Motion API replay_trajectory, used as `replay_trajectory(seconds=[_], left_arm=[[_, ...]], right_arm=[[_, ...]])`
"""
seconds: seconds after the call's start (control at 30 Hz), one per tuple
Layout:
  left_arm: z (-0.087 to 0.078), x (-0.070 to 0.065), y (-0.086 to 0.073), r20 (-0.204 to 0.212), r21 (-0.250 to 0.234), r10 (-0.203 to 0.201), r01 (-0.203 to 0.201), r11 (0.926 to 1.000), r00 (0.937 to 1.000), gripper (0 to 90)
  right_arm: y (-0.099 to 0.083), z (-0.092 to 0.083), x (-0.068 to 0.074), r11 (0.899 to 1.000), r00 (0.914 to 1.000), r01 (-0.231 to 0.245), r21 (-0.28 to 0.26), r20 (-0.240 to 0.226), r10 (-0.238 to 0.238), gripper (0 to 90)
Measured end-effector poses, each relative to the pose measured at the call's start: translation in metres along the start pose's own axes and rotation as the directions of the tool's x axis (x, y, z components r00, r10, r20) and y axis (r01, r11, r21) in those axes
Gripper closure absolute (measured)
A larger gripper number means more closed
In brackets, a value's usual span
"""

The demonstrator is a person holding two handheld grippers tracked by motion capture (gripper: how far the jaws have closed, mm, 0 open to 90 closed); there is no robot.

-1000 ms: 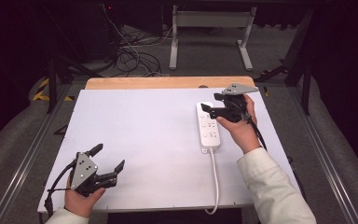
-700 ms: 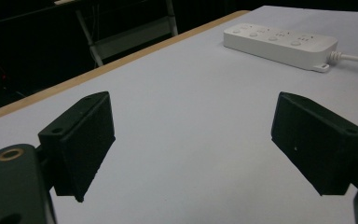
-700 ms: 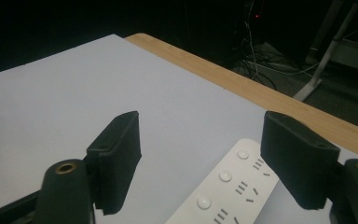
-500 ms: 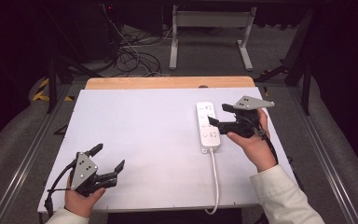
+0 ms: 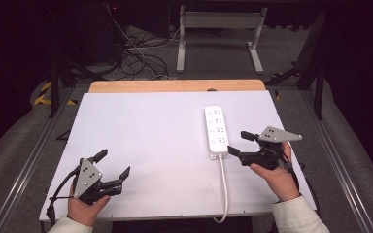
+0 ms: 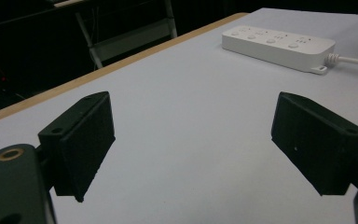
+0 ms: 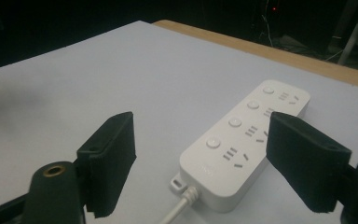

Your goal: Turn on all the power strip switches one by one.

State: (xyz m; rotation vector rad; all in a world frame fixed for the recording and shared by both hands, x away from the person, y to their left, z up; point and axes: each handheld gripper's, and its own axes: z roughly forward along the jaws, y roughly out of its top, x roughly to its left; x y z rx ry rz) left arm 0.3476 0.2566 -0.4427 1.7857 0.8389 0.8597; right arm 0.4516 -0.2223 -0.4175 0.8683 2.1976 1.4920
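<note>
A white power strip (image 5: 215, 129) lies flat on the right half of the white tabletop (image 5: 150, 136), and its cable (image 5: 223, 184) runs off the near edge. My right gripper (image 5: 238, 142) hovers just right of the strip's near end, open; its jaws have just been opening and nothing is between them. In the right gripper view the power strip (image 7: 242, 140) lies just ahead of the gripper (image 7: 200, 163) and its wide-apart jaws. At the near left corner my left gripper (image 5: 114, 163) rests open and empty. The left gripper view has the gripper (image 6: 191, 144) over bare table, with the strip (image 6: 279, 44) far off.
A wooden strip (image 5: 175, 86) borders the table's far edge. Beyond it, a metal stand (image 5: 218, 39) and tangled cables (image 5: 136, 63) sit on the dark floor. Metal rails (image 5: 34, 160) run along both sides of the table.
My right hand has drawn back from over the strip's far end to beside its near end, sinking lower, with its jaws wider apart. The left gripper and the strip have stayed put.
</note>
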Motion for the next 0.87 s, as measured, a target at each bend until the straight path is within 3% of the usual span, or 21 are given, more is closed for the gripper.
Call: replay_trajectory(seconds=[0.3,0.5,0.77,0.87], left_arm=[[-0.002,0.000,0.001,0.011,-0.001,0.000,0.000,1.0000,0.9999,13.5],[0.000,0.001,-0.002,0.026,0.015,0.017,-0.018,0.9997,0.9995,11.4],[-0.003,0.001,-0.007,0.027,0.036,-0.002,0.001,0.9993,0.9996,10.9],[-0.003,0.003,-0.010,0.020,0.029,-0.021,0.021,0.9994,0.9996,11.1]], right_arm=[[-0.044,-0.004,0.009,1.000,0.9986,-0.009,0.010,-0.052,0.010,22.0],[-0.064,-0.007,0.012,0.998,0.9989,0.030,0.063,-0.037,-0.028,15.3],[-0.071,-0.012,0.005,0.993,0.9997,0.000,0.122,-0.022,0.003,14.1],[-0.071,-0.012,0.004,0.989,0.9993,0.016,0.148,-0.035,-0.011,12.1]])
